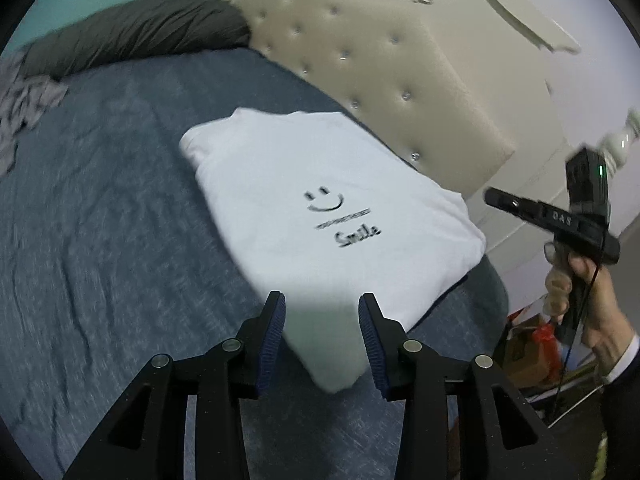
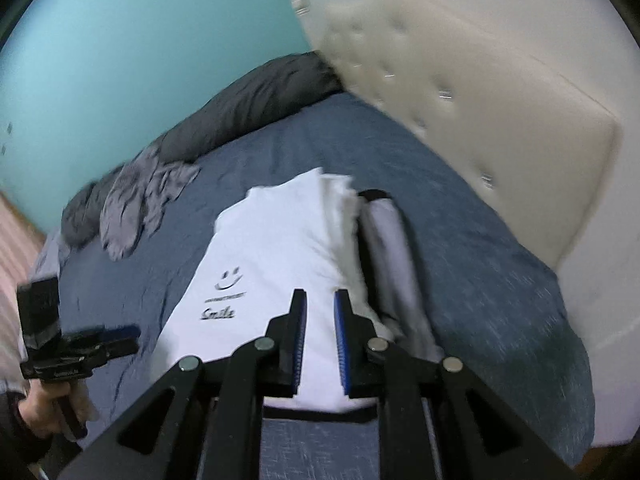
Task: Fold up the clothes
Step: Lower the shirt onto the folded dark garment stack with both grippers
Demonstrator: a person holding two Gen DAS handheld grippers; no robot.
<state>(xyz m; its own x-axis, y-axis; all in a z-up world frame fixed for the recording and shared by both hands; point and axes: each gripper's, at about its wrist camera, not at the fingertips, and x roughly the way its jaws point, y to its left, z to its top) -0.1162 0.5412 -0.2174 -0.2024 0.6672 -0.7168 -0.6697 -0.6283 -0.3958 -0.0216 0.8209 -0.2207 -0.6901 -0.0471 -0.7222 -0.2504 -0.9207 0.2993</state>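
The left claw [image 1: 322, 340] hangs spread and empty above the near corner of the folded white shirt [image 1: 320, 216], which lies on the blue bed [image 1: 100, 240] beside the headboard [image 1: 380, 80]. The right claw [image 2: 320, 340] hovers over the shirt with a narrow gap between its pads, gripping nothing. A careless nudge from either could undo the layered edge.

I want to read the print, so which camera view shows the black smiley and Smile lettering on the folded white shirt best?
The left wrist view: the black smiley and Smile lettering sits large, central and unobstructed on the folded white shirt. In the right wrist view the print is smaller and more blurred, left of that gripper's fingers.
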